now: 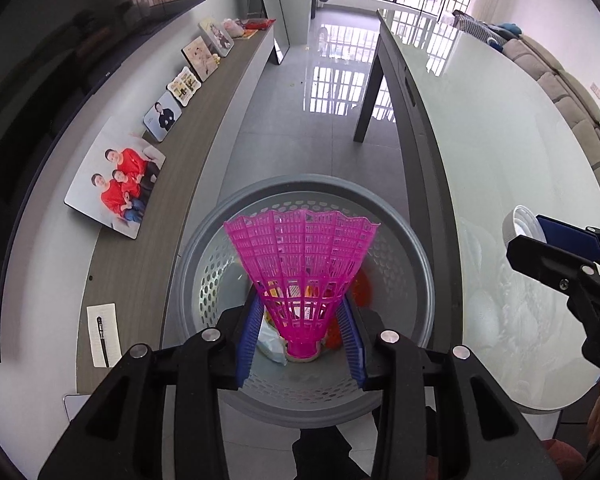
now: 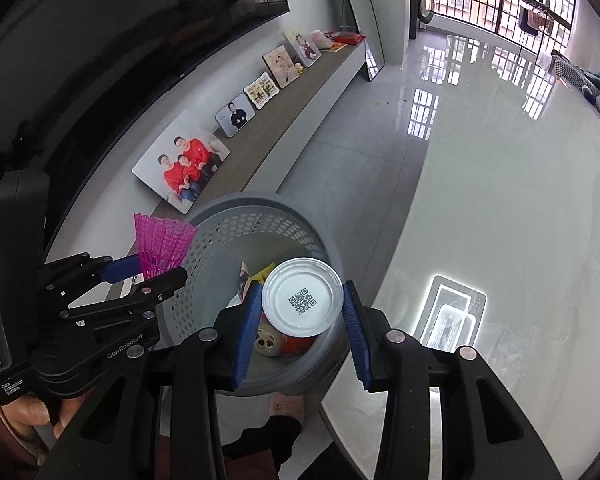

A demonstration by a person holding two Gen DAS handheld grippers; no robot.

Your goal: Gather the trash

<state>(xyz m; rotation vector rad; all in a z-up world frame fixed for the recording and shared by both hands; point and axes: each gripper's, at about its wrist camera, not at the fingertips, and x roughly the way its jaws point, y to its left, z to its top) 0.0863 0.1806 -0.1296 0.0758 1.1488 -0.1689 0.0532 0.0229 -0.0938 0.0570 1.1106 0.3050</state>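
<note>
My left gripper (image 1: 300, 320) is shut on a pink plastic shuttlecock (image 1: 302, 264) and holds it over the grey perforated trash basket (image 1: 404, 236); the basket holds wrappers and other trash. My right gripper (image 2: 300, 320) is shut on a white round lid with a QR code (image 2: 300, 298), also above the basket (image 2: 260, 224). In the right wrist view the left gripper (image 2: 148, 272) with the shuttlecock (image 2: 162, 246) is at the basket's left rim. In the left wrist view the right gripper (image 1: 540, 236) with the lid (image 1: 520, 224) is over the table at the right.
A glossy white table (image 1: 500, 140) stands right of the basket, its dark leg (image 1: 370, 96) beyond. A long wooden shelf (image 1: 172, 184) on the left carries framed photos (image 1: 118, 178) and a paper with a pen (image 1: 103, 334). Tiled floor (image 1: 308, 92) runs ahead; a sofa (image 1: 572, 100) is far right.
</note>
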